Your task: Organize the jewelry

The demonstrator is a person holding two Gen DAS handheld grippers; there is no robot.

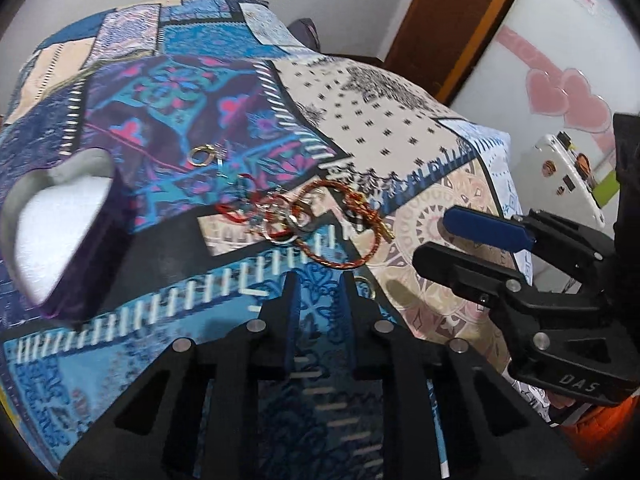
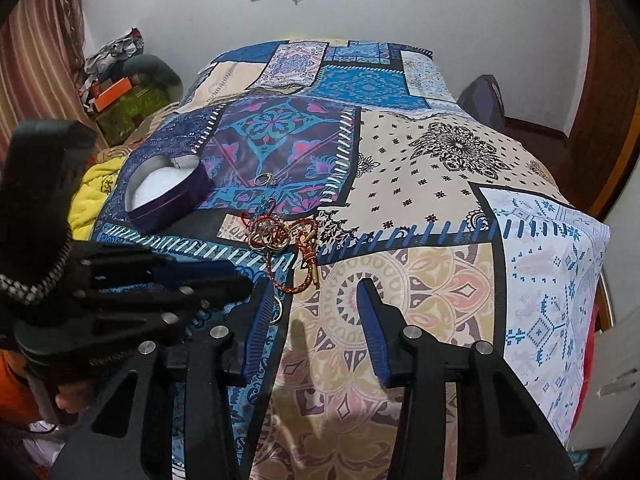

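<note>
We judge the job barely begun: the heart-shaped box (image 2: pixel 166 196) sits empty at far left on the bed (image 2: pixel 440 168), the jewelry pile (image 2: pixel 284 240) lies just beyond our left hand-held gripper (image 1: pixel 318 280) and right hand-held gripper (image 2: pixel 312 300), both parted, holding nothing.

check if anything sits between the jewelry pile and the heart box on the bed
Nothing visible does. The tangled red cord bracelets and metal rings lie on the patchwork bedspread, with only bare fabric up to the open purple heart-shaped box. A separate small gold ring lies beside that route, beyond the pile.
</note>
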